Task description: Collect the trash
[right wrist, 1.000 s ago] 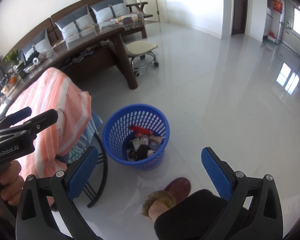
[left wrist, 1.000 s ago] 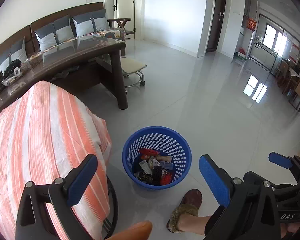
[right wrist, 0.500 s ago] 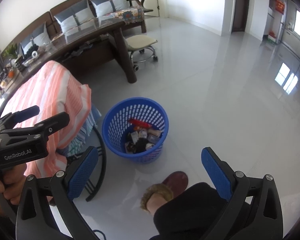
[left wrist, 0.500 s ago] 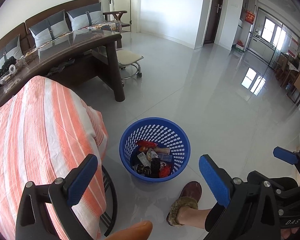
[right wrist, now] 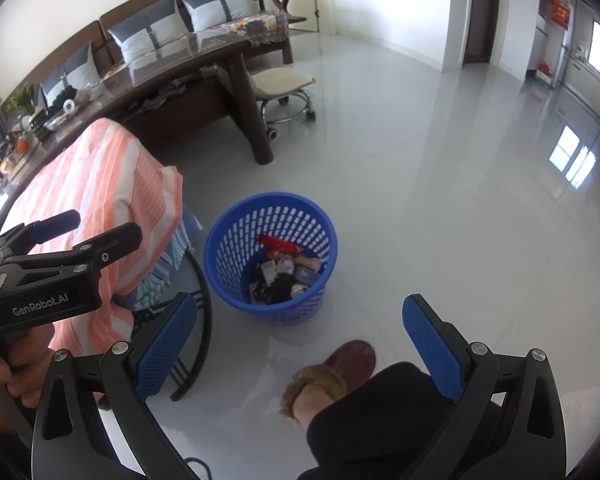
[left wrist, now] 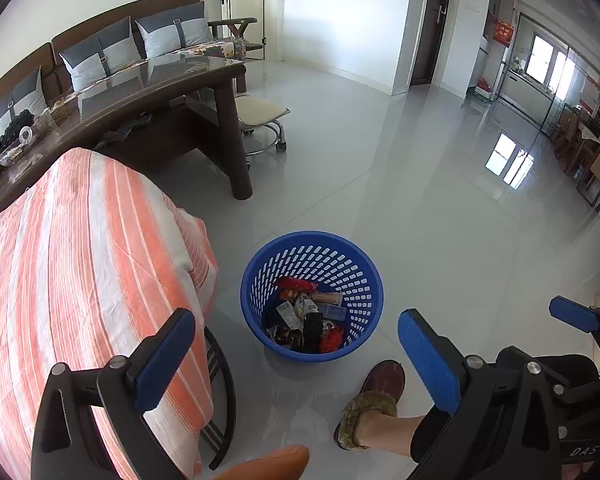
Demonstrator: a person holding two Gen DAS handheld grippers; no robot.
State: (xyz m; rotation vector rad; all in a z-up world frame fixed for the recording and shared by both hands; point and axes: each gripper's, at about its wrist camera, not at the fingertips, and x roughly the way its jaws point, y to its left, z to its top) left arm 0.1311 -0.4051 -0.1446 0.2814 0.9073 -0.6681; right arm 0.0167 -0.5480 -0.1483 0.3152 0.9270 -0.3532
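Looking through the left wrist view:
Left gripper (left wrist: 296, 354): you hold its blue-padded fingers (left wrist: 165, 354) spread wide, gripping nothing and touching nothing.
Right gripper (left wrist: 572, 316): it shows at the right edge; the letters "DAS" are readable on its black body.
Basket (left wrist: 260, 276): blue, perforated, upright on the grey floor (left wrist: 420, 200), mouth facing up, between the striped cloth (left wrist: 80, 260) and your slippered foot (left wrist: 374, 396).
Trash (left wrist: 306, 316): wrappers piled in the basket bottom; a red packet lies along the far side.

Right wrist view:
Right gripper (right wrist: 300, 350): its fingers (right wrist: 432, 346) stand wide apart, empty.
Left gripper (right wrist: 60, 240): seen at left in your hand (right wrist: 16, 368), marked "GenRobot.AI"; you cannot tell its spread from here.
Basket (right wrist: 228, 232): upright, just beside the cloth-draped chair (right wrist: 196, 320), ahead of your foot (right wrist: 332, 376).
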